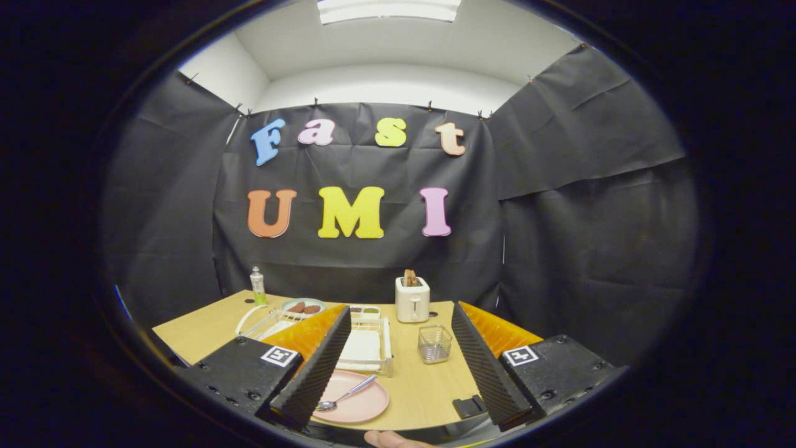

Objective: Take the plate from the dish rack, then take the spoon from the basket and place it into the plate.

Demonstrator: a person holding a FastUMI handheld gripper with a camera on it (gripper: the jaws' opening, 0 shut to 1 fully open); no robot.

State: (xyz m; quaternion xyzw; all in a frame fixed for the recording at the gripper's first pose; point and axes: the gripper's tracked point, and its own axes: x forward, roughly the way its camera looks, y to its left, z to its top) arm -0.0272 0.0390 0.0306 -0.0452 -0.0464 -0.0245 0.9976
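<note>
A pink plate (357, 398) lies flat on the wooden table (429, 386), close to its near edge and just inside my left finger. A metal spoon (347, 394) rests across the plate, bowl toward my left finger. Beyond the plate stands the white wire dish rack (367, 348), partly hidden by my left finger. The small wire basket (434, 343) stands between my fingers, further off, and looks empty. My gripper (398, 410) is open, raised above the table, with nothing between its fingers (311, 379).
A white toaster (412, 298) holding bread stands at the back of the table. A plate with brown food (303, 306) and a small bottle (257, 286) are at the back left. A small black object (469, 406) lies by my right finger. A fingertip (392, 439) shows at the near edge.
</note>
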